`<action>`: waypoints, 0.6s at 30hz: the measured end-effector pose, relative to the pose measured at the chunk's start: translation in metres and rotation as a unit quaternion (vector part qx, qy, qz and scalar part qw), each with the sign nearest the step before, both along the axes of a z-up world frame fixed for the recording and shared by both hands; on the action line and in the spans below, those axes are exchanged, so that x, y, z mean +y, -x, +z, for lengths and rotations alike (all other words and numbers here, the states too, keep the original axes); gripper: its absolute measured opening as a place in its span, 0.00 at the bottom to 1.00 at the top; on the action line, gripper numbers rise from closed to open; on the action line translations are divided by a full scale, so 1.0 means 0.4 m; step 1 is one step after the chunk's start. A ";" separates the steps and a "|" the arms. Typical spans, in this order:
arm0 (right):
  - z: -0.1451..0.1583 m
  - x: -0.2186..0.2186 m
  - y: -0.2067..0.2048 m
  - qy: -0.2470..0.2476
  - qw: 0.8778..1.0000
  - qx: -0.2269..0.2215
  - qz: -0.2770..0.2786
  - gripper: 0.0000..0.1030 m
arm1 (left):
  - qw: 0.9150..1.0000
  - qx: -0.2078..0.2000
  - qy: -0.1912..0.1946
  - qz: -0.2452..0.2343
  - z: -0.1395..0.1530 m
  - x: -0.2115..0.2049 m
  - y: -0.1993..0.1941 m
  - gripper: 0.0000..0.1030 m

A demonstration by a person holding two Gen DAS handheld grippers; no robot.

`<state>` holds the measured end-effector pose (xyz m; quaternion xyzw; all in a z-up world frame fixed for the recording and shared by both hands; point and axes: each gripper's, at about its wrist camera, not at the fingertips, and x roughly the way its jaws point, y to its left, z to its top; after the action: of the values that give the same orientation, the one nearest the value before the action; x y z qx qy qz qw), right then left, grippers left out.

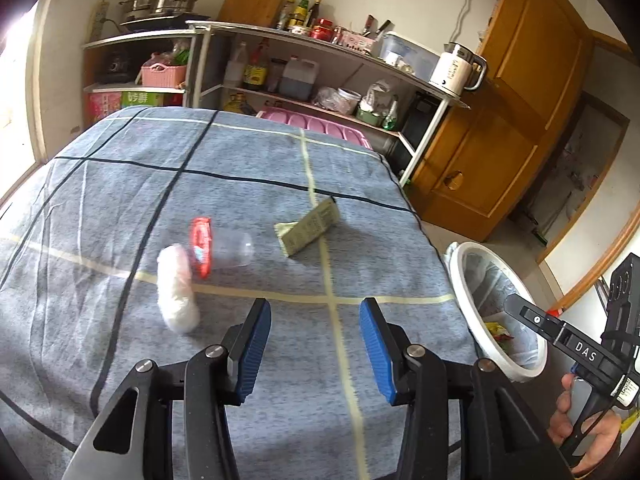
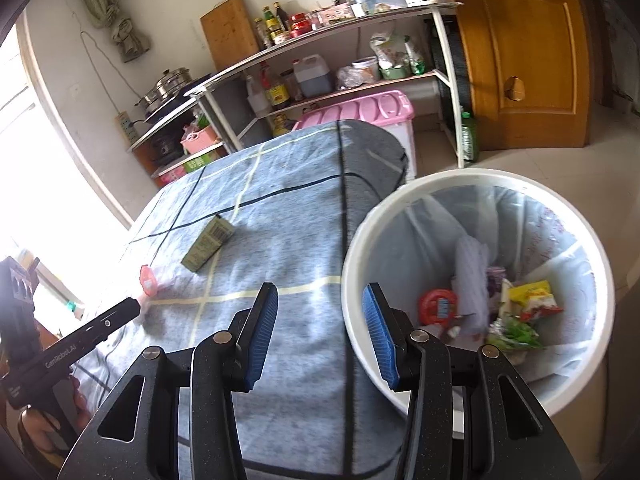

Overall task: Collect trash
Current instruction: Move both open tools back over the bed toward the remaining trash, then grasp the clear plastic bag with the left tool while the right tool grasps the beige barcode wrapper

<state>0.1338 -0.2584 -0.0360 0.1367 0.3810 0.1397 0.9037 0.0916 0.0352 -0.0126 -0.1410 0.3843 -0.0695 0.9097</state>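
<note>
On the grey-blue checked cloth (image 1: 120, 184) lie a crumpled white tissue wad (image 1: 177, 288), a clear plastic cup with a red lid (image 1: 218, 247) on its side, and a flattened green carton (image 1: 310, 226). My left gripper (image 1: 315, 344) is open and empty above the cloth, short of these items. My right gripper (image 2: 320, 334) is open and empty at the table's right edge, beside the rim of the white lined bin (image 2: 420, 196), which holds several wrappers. The carton (image 2: 208, 243) and red lid (image 2: 148, 279) also show in the right wrist view.
The bin (image 1: 460, 264) stands on the floor off the table's right edge. Metal shelves (image 1: 320, 40) with bottles, pots and a kettle stand behind the table, with a pink storage box (image 2: 360, 110) beneath. A wooden door (image 2: 528, 52) is to the right.
</note>
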 end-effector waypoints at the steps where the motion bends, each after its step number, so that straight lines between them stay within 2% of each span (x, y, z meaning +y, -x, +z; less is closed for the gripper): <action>1: -0.001 0.015 -0.006 0.002 1.000 0.000 0.005 0.44 | 1.000 0.001 0.001 0.008 -0.004 0.017 0.001 0.45; 5: -0.001 0.075 -0.027 0.006 1.000 0.001 0.025 0.44 | 0.999 0.002 -0.011 0.034 -0.015 0.069 0.013 0.50; 9: -0.001 0.135 -0.053 0.010 0.999 0.001 0.047 0.44 | 0.999 0.010 -0.006 0.050 -0.028 0.116 0.008 0.51; 18: -0.004 0.224 -0.116 0.014 0.997 0.008 0.079 0.44 | 0.998 0.033 0.001 0.059 -0.070 0.154 -0.025 0.53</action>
<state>0.1803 -0.1686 -0.0377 0.0946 0.3998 0.2045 0.8885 0.1017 0.0968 -0.0406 -0.1665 0.4054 -0.0117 0.8988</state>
